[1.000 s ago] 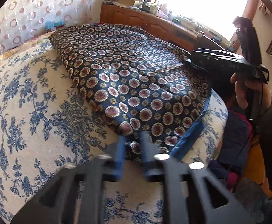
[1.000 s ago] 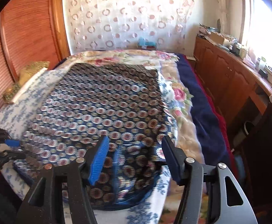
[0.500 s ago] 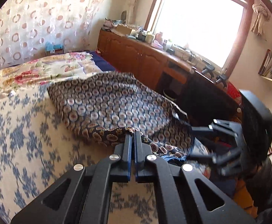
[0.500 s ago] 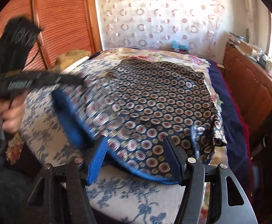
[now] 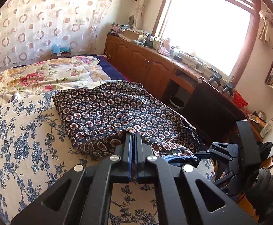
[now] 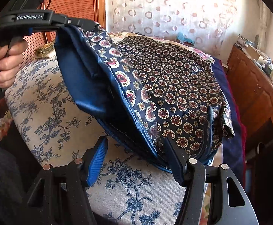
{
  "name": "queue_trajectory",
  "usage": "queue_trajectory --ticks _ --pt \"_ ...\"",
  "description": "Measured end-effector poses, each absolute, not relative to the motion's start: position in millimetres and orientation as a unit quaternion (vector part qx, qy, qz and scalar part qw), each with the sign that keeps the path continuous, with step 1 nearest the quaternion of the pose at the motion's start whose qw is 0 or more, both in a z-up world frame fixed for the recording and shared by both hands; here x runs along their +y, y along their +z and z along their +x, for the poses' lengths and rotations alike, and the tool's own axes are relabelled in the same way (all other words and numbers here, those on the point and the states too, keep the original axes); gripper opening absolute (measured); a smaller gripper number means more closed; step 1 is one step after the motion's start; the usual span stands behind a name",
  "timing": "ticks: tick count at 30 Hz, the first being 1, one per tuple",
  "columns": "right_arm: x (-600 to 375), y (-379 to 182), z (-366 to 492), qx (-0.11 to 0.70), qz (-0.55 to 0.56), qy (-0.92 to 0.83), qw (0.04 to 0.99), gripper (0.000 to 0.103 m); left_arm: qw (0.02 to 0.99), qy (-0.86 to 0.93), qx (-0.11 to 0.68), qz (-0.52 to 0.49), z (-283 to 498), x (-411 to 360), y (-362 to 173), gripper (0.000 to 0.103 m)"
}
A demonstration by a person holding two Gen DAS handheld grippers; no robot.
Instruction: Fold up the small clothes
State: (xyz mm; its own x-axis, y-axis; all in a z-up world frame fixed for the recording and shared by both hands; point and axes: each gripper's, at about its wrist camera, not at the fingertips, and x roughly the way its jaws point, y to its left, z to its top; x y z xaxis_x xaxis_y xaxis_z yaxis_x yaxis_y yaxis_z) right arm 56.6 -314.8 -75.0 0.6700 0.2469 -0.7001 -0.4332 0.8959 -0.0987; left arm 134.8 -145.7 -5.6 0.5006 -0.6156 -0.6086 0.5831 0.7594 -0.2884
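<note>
Bedroom: bed [image 5: 23,146] under a blue-floral cover, circle-print curtain behind, wooden cabinets under a bright window at right.

Patterned garment [image 5: 117,112], navy with medallion print and a blue lining, lies across the bed, centre of the left wrist view. Left gripper [image 5: 133,136] is pressed together, pinching the garment's near edge at lower centre. In the right wrist view it's in the upper left, and that corner hangs lifted off the bed with the lining showing.

Right gripper [image 6: 136,150] is spread, nothing pinched. The garment's lower hem sits between its fingers at bottom centre of the right wrist view; the right finger looks to touch the cloth, can't tell if it presses.

Step in hand, my read: lifting the near edge to fold it over.
- Get the right gripper onto the hem before pulling further; one-corner lift will skew the fold.
- Keep both corners level, carry them toward the far edge, lay down flat.
- Silky fabric probably slides, so go slow.
</note>
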Motion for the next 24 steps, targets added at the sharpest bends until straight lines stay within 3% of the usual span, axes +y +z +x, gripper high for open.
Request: queue_trajectory --ticks 3,4,5,6,7,16,17,20,21,24 --pt "-316.3 -74.3 69.7 0.359 -0.15 0.173 0.905 0.064 0.868 -0.344 0.357 -0.026 137.6 -143.4 -3.9 0.003" --pt "-318.0 -72.7 74.5 0.358 -0.157 0.169 0.905 0.056 0.869 -0.342 0.356 -0.028 139.4 -141.4 -3.3 0.003" --pt "-320.5 -71.3 79.7 0.359 -0.162 0.168 0.904 0.044 0.87 -0.341 0.355 -0.031 140.8 -139.6 -2.7 0.003" --pt "-323.2 -66.9 87.6 0.36 -0.165 0.164 0.904 0.014 0.87 -0.34 0.356 -0.034 142.9 -137.0 -2.2 0.003" --pt "-325.6 -60.0 94.0 0.353 -0.17 0.155 0.907 0.004 0.87 -0.339 0.357 -0.04 145.9 -133.9 -1.6 0.003" --pt "-308.2 29.7 181.8 0.253 -0.184 0.142 0.939 0.003 0.898 -0.28 0.337 -0.04 180.1 -115.5 7.9 0.005" --pt "-302.1 33.5 193.5 0.248 -0.192 0.141 0.939 0.003 0.899 -0.277 0.337 -0.04 185.9 -112.8 8.0 0.008" --pt "-288.3 29.6 242.8 0.254 -0.204 0.147 0.934 0.003 0.902 -0.266 0.335 -0.051 202.1 -99.3 6.5 0.032" --pt "-286.6 24.0 259.1 0.26 -0.206 0.15 0.931 0.003 0.906 -0.259 0.331 -0.054 207.3 -93.6 5.7 0.044" --pt "-280.7 7.6 298.6 0.281 -0.209 0.155 0.924 0.003 0.907 -0.247 0.335 -0.058 221.6 -80.3 -1.4 0.052"
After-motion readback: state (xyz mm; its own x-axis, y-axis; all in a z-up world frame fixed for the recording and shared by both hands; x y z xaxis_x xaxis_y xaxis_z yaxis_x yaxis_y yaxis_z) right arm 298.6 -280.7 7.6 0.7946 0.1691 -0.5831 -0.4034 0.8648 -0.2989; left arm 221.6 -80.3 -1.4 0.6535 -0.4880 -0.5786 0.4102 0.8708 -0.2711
